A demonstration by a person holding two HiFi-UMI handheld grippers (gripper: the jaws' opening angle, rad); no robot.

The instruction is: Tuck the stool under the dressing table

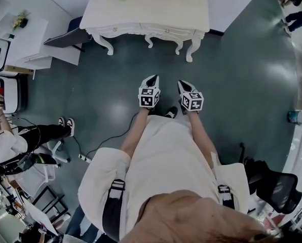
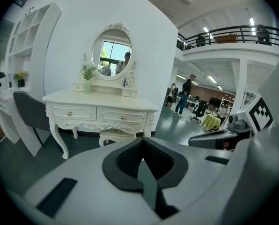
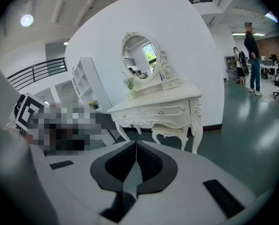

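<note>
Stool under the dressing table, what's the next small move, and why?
Probably none beyond drawing both grippers back: the stool sits between the legs under the dressing table, so it looks tucked in. The left gripper and right gripper are both shut on nothing, apart from the furniture.

Bright overhead light glares off the floor (image 1: pixel 116 110); fisheye edges bend.

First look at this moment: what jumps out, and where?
A cream dressing table with an oval mirror stands against the white wall, its stool already tucked beneath. Nearer, the left hand-held gripper and right hand-held gripper point at it side by side, jaws shut, empty.
</note>
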